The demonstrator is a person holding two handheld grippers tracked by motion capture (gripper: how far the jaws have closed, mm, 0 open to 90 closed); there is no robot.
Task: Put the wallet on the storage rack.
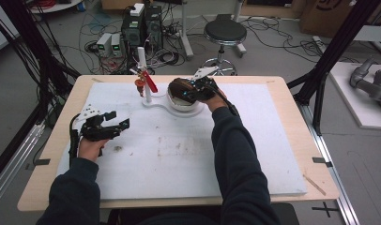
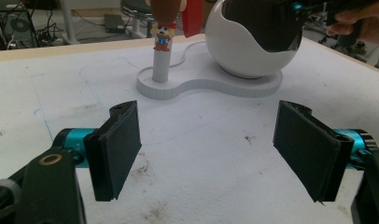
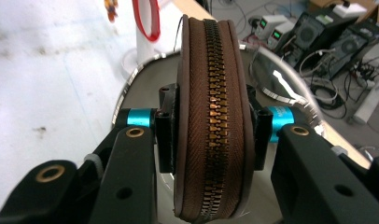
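A round brown zippered case point(image 3: 211, 93) stands on edge between the pads of my right gripper point(image 3: 210, 128), which is shut on it. In the high view the case point(image 1: 180, 89) hangs right over the white ball-shaped bowl point(image 1: 181, 105), with the right gripper point(image 1: 194, 90) at the bowl's right side. The bowl point(image 2: 239, 51) sits on a flat white base point(image 2: 197, 86) that also carries a white post point(image 2: 160, 67) with a small figurine point(image 2: 163, 33) and a red strap point(image 2: 193, 16). My left gripper point(image 2: 208, 149) rests open at the table's left, with nothing between its pads.
A white foam mat point(image 1: 179, 154) covers the wooden table point(image 1: 292, 93). Beyond the far edge stand a black stool point(image 1: 224, 33), power supplies point(image 1: 110, 44) and tangled cables on the floor. Black frame posts point(image 1: 329, 56) rise at both sides.
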